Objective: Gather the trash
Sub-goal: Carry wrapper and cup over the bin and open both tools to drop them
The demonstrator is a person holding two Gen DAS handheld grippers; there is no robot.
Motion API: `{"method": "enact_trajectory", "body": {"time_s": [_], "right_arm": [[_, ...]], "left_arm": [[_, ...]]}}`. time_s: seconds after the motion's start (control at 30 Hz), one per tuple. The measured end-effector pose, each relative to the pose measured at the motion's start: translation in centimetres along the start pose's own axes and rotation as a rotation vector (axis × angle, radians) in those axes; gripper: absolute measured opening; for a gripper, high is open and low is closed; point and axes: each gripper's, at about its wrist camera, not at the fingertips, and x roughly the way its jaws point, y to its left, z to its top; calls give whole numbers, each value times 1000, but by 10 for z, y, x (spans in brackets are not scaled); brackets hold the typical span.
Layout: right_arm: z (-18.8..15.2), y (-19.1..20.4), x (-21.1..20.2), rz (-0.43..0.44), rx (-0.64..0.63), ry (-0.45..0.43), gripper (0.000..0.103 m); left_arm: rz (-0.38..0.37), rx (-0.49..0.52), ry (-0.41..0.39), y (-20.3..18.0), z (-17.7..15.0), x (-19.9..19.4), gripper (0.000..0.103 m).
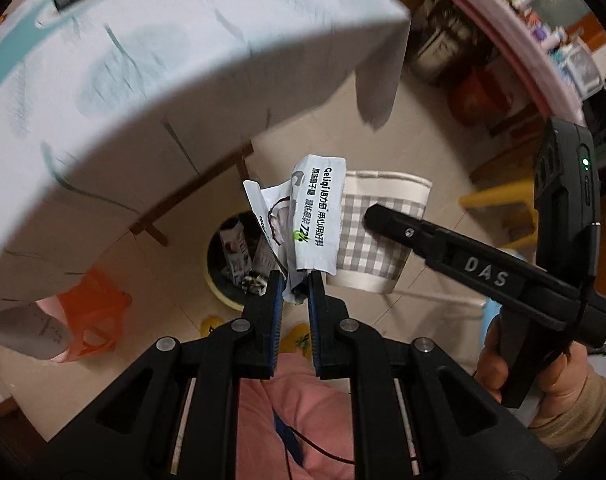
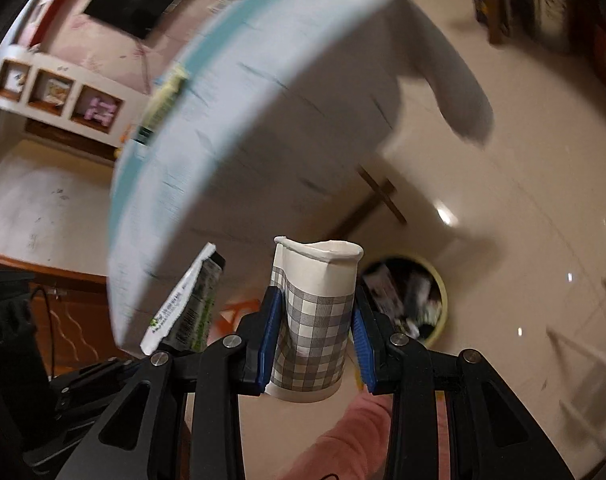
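Note:
My left gripper (image 1: 296, 280) is shut on a crumpled white snack wrapper (image 1: 315, 220) with printed text, held above the floor. My right gripper (image 2: 316, 304) is shut on a grey-checked paper cup (image 2: 317, 320), squeezed at its rim; the cup also shows in the left wrist view (image 1: 377, 236), just right of the wrapper. The wrapper shows in the right wrist view (image 2: 187, 304) to the left of the cup. A round trash bin (image 1: 223, 280) with a pale yellow rim stands on the floor below both, holding several wrappers; it also shows in the right wrist view (image 2: 441, 308).
A table with a pale blue-and-white cloth (image 1: 143, 100) overhangs on the left. An orange plastic stool (image 1: 91, 316) stands under it. A yellow stool (image 1: 499, 200) is at the right. The floor is beige tile (image 2: 503, 200). My pink-clad legs (image 1: 295, 400) are below.

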Motion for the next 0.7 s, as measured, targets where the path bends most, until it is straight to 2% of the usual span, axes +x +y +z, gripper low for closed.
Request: {"method": "enact_trajectory", "body": {"time_s": [0.13, 0.33, 0.57, 0.7], "right_arm": [[-30, -48, 53, -40, 47, 30, 33], [-68, -112, 126, -84, 107, 64, 35], [-89, -144, 193, -104, 91, 67, 41], [-85, -146, 218, -120, 85, 73, 46]], "left_arm": [[78, 76, -10, -3, -29, 71, 10], [50, 12, 52, 23, -59, 167, 10], [48, -4, 34, 46, -70, 232, 11], [73, 8, 57, 53, -68, 257, 22]]}}
